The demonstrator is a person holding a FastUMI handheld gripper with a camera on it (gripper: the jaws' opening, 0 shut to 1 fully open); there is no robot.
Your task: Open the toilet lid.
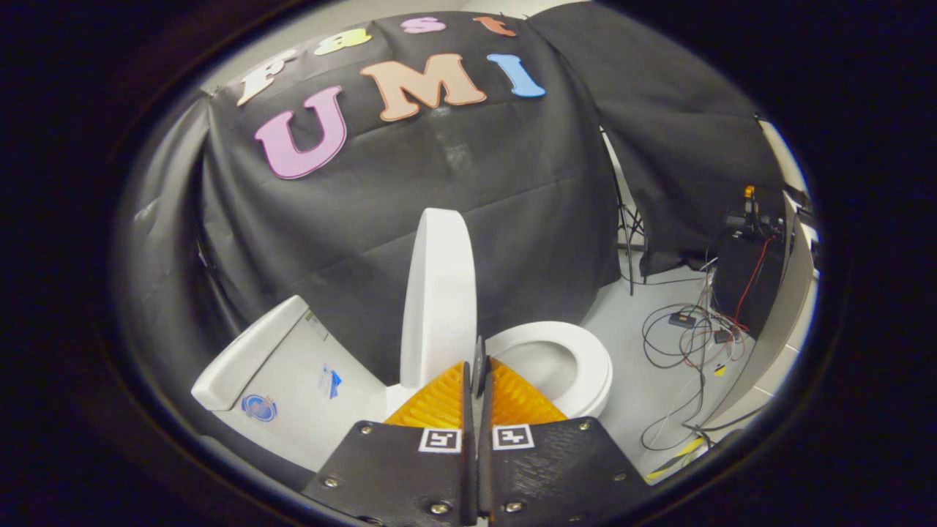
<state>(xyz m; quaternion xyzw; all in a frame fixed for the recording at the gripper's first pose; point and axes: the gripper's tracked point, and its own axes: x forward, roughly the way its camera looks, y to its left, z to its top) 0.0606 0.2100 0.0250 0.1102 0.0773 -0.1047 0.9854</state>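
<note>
With fingers together, tool (477,366) faces raised lid (438,300).

Lab booth: cloth wall (454,190), loose cables (688,337)

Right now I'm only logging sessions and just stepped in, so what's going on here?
A person is working a handheld gripper at a white toilet. Its two fingers are closed together just in front of the white plastic toilet lid, which stands raised on edge. To one side is the white tank, to the other the open white seat and bowl. Whether the fingers touch the lid can't be told. Loose cables lie on the floor beyond.
</note>
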